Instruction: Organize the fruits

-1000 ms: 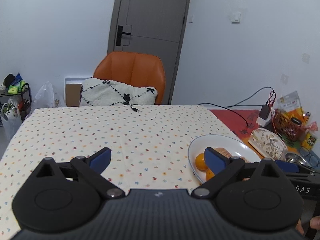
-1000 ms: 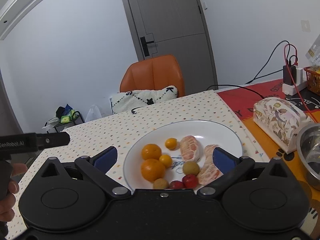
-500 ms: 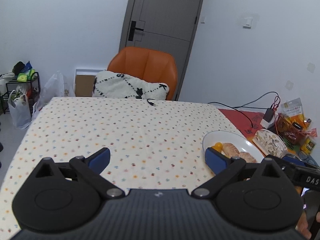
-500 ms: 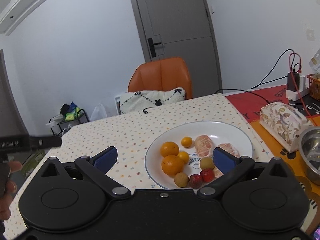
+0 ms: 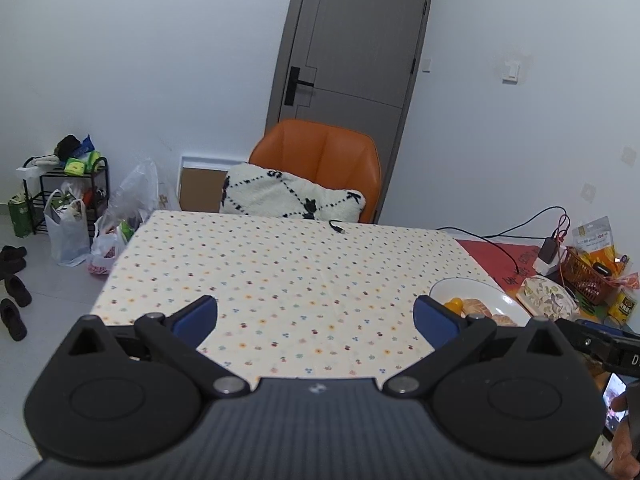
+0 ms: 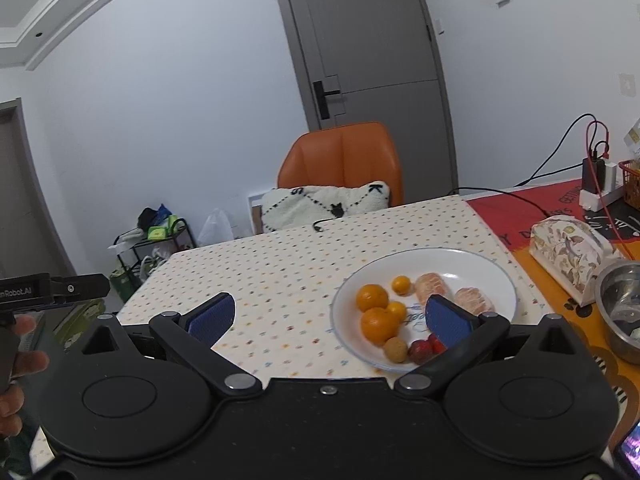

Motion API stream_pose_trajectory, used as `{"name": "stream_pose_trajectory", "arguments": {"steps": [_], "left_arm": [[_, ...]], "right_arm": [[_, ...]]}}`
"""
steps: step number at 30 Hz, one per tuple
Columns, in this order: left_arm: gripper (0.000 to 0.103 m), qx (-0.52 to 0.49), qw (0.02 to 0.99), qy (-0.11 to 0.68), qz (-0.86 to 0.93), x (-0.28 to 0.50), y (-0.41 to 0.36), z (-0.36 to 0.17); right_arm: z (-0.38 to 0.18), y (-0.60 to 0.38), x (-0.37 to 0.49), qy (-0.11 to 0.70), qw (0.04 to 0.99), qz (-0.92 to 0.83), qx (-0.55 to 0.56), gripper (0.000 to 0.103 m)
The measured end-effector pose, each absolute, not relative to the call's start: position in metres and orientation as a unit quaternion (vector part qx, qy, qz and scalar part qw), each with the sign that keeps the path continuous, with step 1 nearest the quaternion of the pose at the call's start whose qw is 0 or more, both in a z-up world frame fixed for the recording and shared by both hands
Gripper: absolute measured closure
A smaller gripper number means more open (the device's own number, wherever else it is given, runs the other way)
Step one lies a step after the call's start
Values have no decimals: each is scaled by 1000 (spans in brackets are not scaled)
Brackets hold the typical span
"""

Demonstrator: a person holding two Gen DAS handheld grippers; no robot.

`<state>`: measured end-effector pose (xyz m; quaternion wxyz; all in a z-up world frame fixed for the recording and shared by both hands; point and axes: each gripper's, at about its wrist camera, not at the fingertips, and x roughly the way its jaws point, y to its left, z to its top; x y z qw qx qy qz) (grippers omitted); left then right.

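Both the left hand-held gripper [image 5: 315,317] and the right hand-held gripper [image 6: 331,318] gape empty, fruit plate [image 6: 476,258] beneath the right's right finger.

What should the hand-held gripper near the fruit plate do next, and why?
Probably ease the right hand-held gripper forward and down toward the white plate. Its jaws are open and empty, and the oranges and other fruit all lie untouched there.

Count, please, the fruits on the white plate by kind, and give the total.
Large oranges: 2
Small orange fruits: 2
Peeled citrus: 2
Brown round fruit: 1
Red fruits: 2 in view
Total: 9, all on the plate.
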<state>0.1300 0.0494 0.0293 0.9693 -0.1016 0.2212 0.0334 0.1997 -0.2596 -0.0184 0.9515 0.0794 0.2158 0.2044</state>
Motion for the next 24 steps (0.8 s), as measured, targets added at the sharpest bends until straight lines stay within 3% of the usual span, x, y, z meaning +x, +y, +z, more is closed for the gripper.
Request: {"name": "stream_pose_trajectory", "arguments": {"steps": [14, 24], "left_arm": [[0, -64, 980, 185, 32, 79, 45, 55], [0, -49, 977, 198, 65, 55, 41, 43]], "right_arm": [[7, -254, 158, 199, 952, 226, 61, 0], [11, -253, 126, 189, 954, 229, 32, 0]]}}
